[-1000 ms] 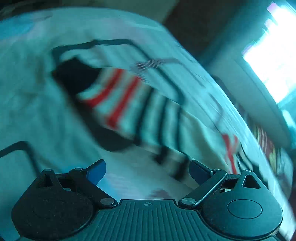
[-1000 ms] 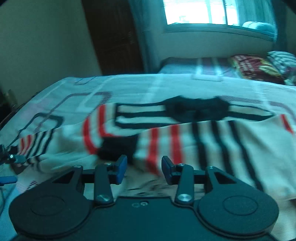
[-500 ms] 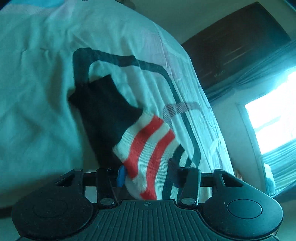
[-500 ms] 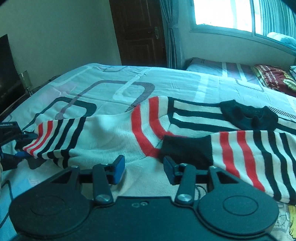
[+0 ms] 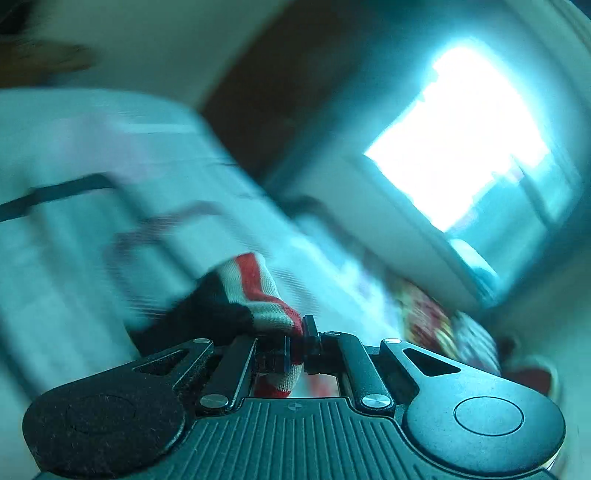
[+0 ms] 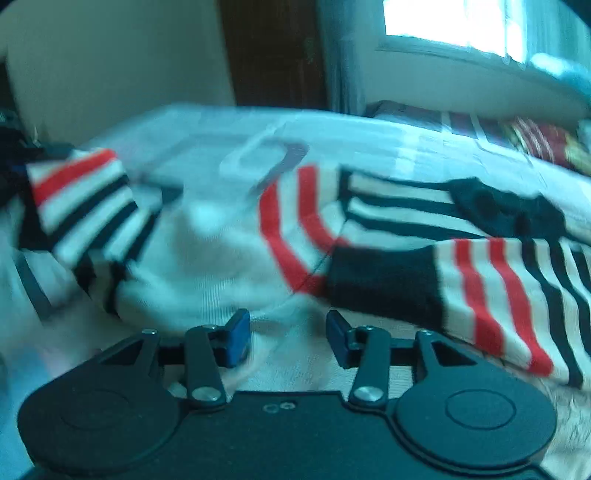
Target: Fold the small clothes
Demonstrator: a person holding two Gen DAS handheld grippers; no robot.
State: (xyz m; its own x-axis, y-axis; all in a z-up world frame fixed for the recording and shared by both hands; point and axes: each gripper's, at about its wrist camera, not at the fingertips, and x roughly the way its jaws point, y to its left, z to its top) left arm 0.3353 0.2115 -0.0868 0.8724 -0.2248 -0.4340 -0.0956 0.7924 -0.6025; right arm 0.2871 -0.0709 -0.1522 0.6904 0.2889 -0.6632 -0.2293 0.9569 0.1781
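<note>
A small knit sweater [image 6: 229, 254] with white, red and black stripes lies spread on the bed. Its right sleeve with the black cuff [image 6: 384, 280] is folded across the body. My left gripper [image 5: 295, 347] is shut on the left sleeve's striped end [image 5: 258, 295] near its black cuff and holds it lifted off the bed; that raised sleeve also shows in the right wrist view [image 6: 81, 199]. My right gripper [image 6: 288, 332] is open and empty, low over the sweater's hem. Both views are motion-blurred.
The bed sheet [image 6: 207, 133] is white with dark rounded-rectangle lines. Patterned pillows [image 6: 539, 144] lie at the head of the bed under a bright window [image 6: 450, 22]. A dark door [image 6: 277, 51] stands behind the bed.
My left gripper has closed on the left sleeve and lifted it off the bed, swinging upward. My right gripper stays open and has drifted a little closer to the sweater.
</note>
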